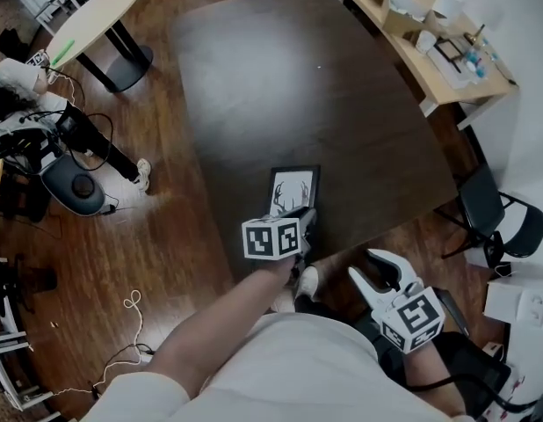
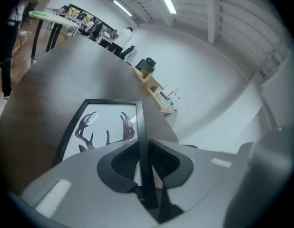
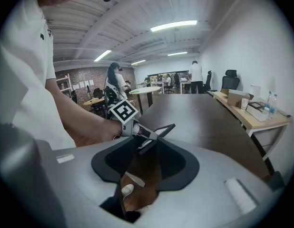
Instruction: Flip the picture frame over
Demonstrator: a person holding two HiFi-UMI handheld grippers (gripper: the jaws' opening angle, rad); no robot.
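Note:
The black picture frame [image 1: 293,189] with a deer-antler print faces up near the front edge of the dark table [image 1: 298,77]. My left gripper [image 1: 304,225], carrying its marker cube, is shut on the frame's near right edge. In the left gripper view the pads [image 2: 123,161] press both sides of the thin black border of the frame [image 2: 109,122]. The right gripper view shows the frame [image 3: 163,129] tilted, its near end lifted off the tabletop. My right gripper [image 1: 382,277] hangs open off the table's front right, with nothing between its fingers [image 3: 113,163].
A light wooden side table [image 1: 412,38] with boxes and cups stands at the back right. A black chair [image 1: 495,214] is right of the table. A round table [image 1: 87,16], a seated person [image 1: 43,112] and floor cables [image 1: 131,310] are at the left.

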